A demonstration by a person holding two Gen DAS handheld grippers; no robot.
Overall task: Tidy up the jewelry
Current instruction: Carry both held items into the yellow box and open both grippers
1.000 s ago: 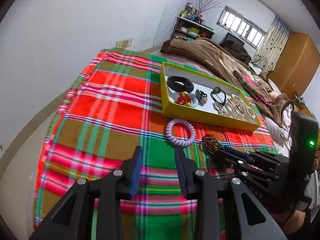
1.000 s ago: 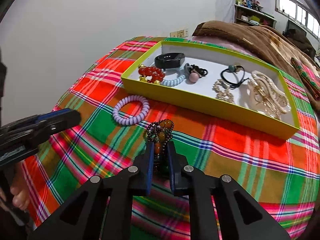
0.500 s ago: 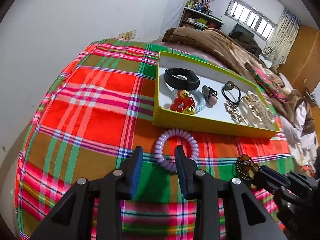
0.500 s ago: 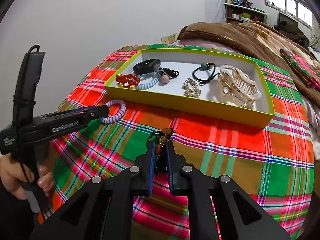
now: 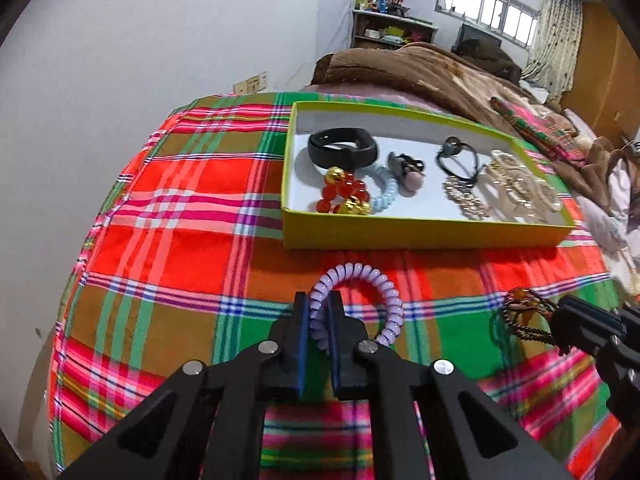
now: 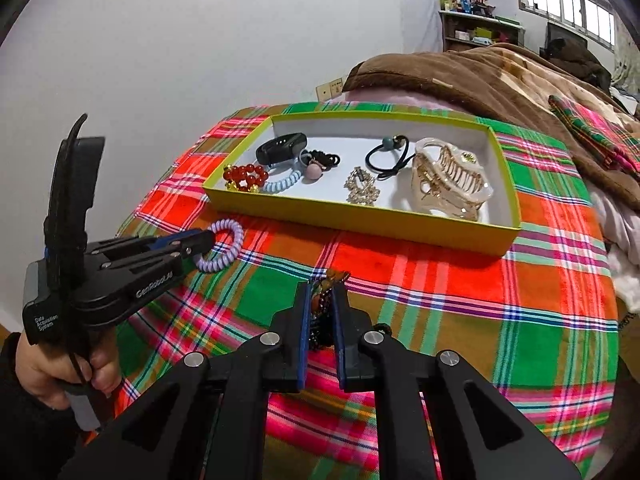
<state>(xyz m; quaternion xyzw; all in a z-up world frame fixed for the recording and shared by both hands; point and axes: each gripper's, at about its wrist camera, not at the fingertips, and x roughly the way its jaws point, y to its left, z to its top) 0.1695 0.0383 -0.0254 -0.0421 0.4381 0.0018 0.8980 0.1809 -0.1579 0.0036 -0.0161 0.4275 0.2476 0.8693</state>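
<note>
A yellow-green box (image 5: pixel 424 234) (image 6: pixel 360 222) on the plaid cloth holds a black band (image 5: pixel 342 152), a red bead bracelet (image 5: pixel 342 196), hair ties and a clear claw clip (image 6: pixel 448 178). My left gripper (image 5: pixel 318 308) is shut on a lilac spiral hair tie (image 5: pixel 380 300) that lies on the cloth just in front of the box; it also shows in the right wrist view (image 6: pixel 228 248). My right gripper (image 6: pixel 322 300) is shut on a dark beaded bracelet (image 6: pixel 326 286), also seen at the right of the left wrist view (image 5: pixel 524 316).
A brown blanket (image 5: pixel 440 68) is heaped behind the box. A white wall (image 5: pixel 140 40) runs along the bed's left. A shelf (image 6: pixel 476 28) and windows stand at the far end. A folded plaid cloth (image 6: pixel 592 128) lies at the right.
My left gripper moved forward and closed on the lilac hair tie. My right gripper still holds the beaded bracelet, now slightly higher and closer to the box.
</note>
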